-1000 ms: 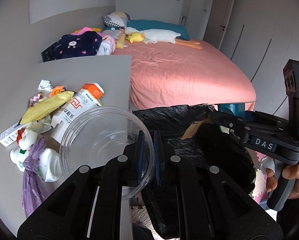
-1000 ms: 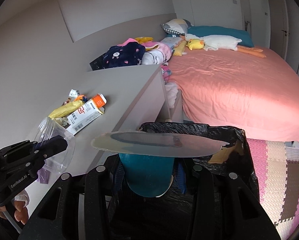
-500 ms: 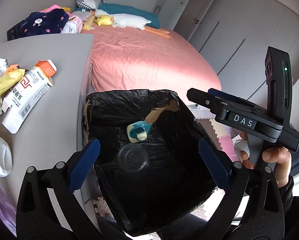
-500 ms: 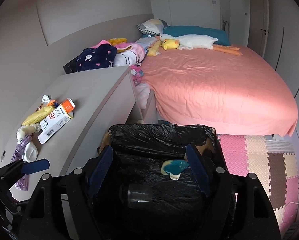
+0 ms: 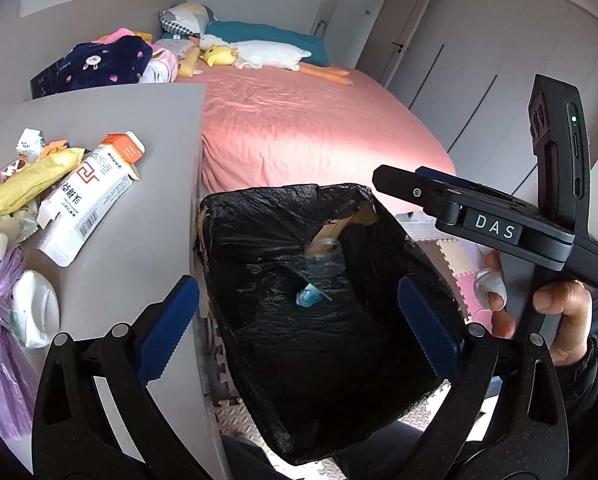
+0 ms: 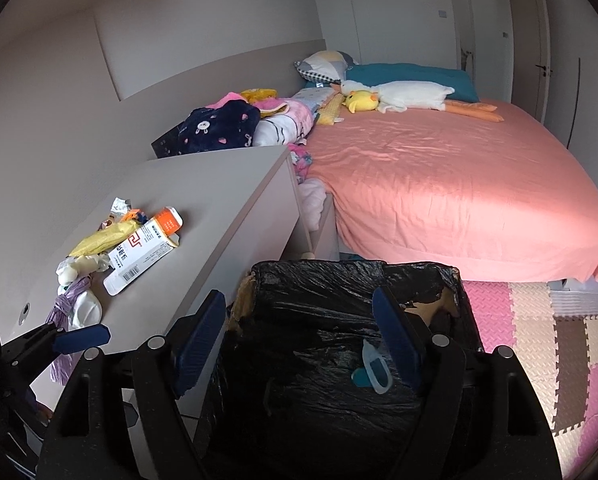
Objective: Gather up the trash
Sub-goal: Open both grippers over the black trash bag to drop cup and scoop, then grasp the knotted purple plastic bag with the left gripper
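Your left gripper (image 5: 297, 334) and right gripper (image 6: 299, 342) both gape empty over the black-lined cardboard bin (image 5: 259, 216), where 1 clear plastic cup (image 5: 323, 258) lies.

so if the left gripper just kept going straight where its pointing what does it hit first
Probably the inside of the black bin bag. The left gripper, jaws wide and empty, aims into its open mouth, roughly at the clear plastic cup and blue scrap at the bottom. Depth is hard to judge.
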A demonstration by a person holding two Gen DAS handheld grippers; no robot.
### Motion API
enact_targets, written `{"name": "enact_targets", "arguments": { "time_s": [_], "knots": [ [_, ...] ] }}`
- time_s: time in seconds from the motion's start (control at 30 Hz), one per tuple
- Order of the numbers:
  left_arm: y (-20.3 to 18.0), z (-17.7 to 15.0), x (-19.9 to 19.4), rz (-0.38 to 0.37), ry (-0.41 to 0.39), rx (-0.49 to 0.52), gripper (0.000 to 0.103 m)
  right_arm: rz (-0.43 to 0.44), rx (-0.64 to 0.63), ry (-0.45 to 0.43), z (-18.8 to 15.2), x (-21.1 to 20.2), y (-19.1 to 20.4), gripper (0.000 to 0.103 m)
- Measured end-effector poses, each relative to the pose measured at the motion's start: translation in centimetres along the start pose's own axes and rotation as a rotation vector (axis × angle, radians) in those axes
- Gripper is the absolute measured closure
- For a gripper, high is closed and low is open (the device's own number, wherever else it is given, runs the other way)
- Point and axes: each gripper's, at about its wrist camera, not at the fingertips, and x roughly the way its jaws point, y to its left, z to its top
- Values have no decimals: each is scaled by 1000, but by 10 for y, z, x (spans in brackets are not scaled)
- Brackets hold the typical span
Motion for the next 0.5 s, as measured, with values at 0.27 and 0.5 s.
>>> {"name": "enact_targets", "arguments": {
  "time_s": [0.27, 0.5],
  "knots": [
    [23, -12, -18, 76, -25, -36, 7, 88, -46, -7, -2, 6, 30, 27],
    [49, -22, -41, 159, -72, -80, 7, 145, -86, 9, -6, 19, 60, 27]
  ]
}}
